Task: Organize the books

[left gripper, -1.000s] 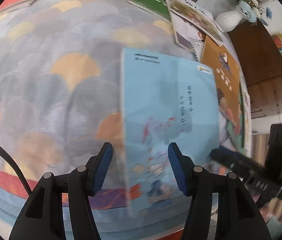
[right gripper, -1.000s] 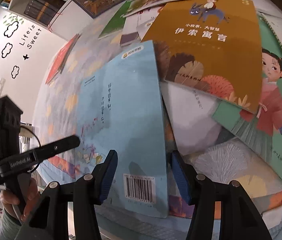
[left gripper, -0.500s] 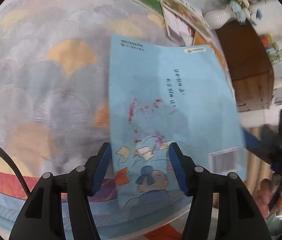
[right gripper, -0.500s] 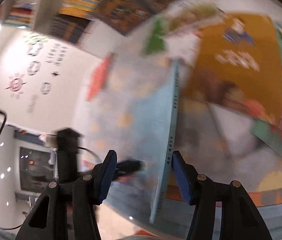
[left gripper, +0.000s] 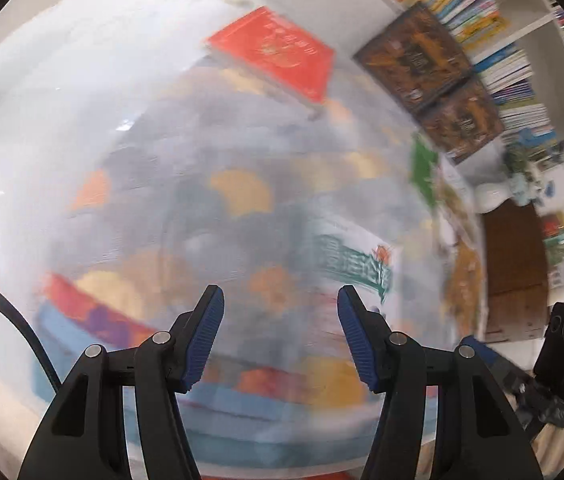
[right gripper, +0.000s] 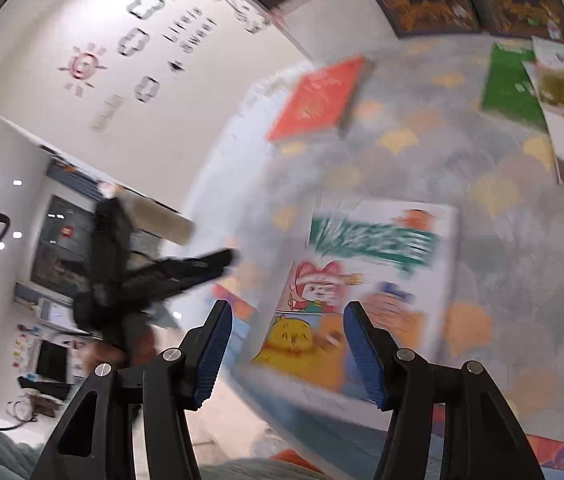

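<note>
Left gripper (left gripper: 280, 336): jaws apart, empty | right gripper (right gripper: 286, 350): jaws apart, empty | white picture book (right gripper: 366, 292): flat on patterned bedspread (right gripper: 482, 184) just ahead of both | red book (right gripper: 318, 100), green book (right gripper: 512, 84): farther ahead, scattered | progress: early, no tidy stack visible.

The cartoon book (right gripper: 366, 292) has a smooth paper cover, seemingly glossy through the blur. Under it lies a soft, matt woven cloth (right gripper: 422, 168). The cabinet (left gripper: 512, 264) is dark wood.
</note>
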